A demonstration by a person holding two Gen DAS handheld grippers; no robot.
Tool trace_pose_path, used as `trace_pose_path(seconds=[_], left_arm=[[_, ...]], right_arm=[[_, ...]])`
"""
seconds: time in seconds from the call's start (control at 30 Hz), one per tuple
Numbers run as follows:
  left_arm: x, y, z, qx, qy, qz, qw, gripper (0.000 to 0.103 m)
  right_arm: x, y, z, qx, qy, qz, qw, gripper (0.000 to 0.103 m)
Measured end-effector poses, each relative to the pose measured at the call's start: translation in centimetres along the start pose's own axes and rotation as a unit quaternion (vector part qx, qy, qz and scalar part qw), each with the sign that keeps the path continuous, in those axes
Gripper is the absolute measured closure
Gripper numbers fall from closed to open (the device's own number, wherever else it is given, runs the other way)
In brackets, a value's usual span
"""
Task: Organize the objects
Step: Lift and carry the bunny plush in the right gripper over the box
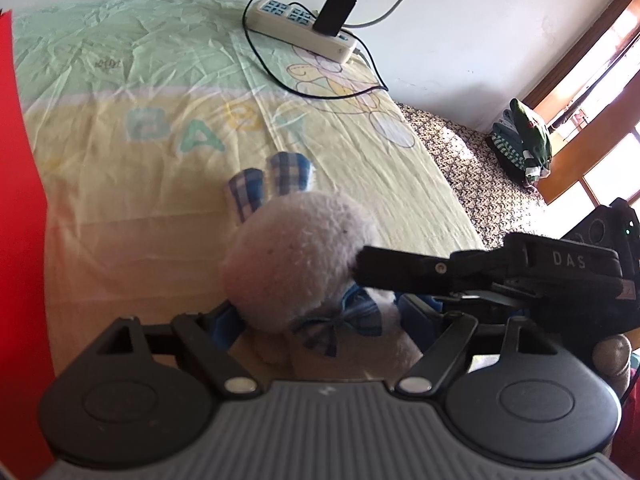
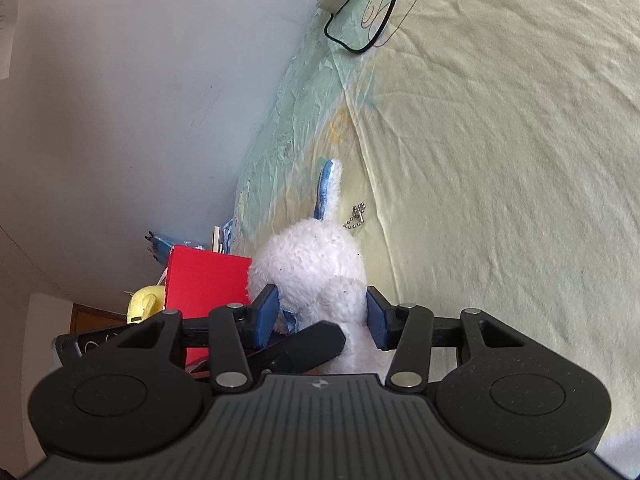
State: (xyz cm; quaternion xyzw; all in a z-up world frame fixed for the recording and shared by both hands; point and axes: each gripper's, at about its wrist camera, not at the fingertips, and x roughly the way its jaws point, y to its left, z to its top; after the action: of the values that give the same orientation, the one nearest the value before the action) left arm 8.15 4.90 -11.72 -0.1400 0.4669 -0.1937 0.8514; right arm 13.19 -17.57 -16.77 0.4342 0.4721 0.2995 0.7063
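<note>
A white plush bunny [image 1: 296,256] with blue plaid ears and a blue bow sits upright on the yellow-green bed sheet [image 1: 120,208]. In the left wrist view my left gripper [image 1: 320,320] has its blue pads against both sides of the bunny's body, below the head. My right gripper [image 1: 360,268] comes in from the right, and its black fingertip touches the head. In the right wrist view the bunny [image 2: 312,264] fills the gap of my right gripper [image 2: 322,316], with both blue pads on its neck. A black finger [image 2: 316,340] of the left gripper crosses below.
A white power strip [image 1: 304,28] with a black adapter and cable lies by the wall at the far end. A red box [image 2: 208,280] stands left of the bunny, a yellow object [image 2: 144,304] beyond it. A small ball chain [image 2: 356,216] lies on the sheet. Folded clothes [image 1: 520,140] sit far right.
</note>
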Motion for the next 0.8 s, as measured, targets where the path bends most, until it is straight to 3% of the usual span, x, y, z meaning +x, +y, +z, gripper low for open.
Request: trace_pose_path(seconds=[0.47, 0.8], left_arm=[[-1.6, -2.2, -0.5, 0.029, -0.004, 0.022, 0.9993, 0.023], [-5.9, -6.3, -1.8, 0.066, -0.042, 0.036, 0.9963, 0.023]], right_arm=[[-1.1, 1.8, -1.1, -0.033, -0.003, -0.004, 0.999, 0.059], [-4.6, 5.1, -3.1, -0.071, -0.014, -0.001, 0.997, 0.059]])
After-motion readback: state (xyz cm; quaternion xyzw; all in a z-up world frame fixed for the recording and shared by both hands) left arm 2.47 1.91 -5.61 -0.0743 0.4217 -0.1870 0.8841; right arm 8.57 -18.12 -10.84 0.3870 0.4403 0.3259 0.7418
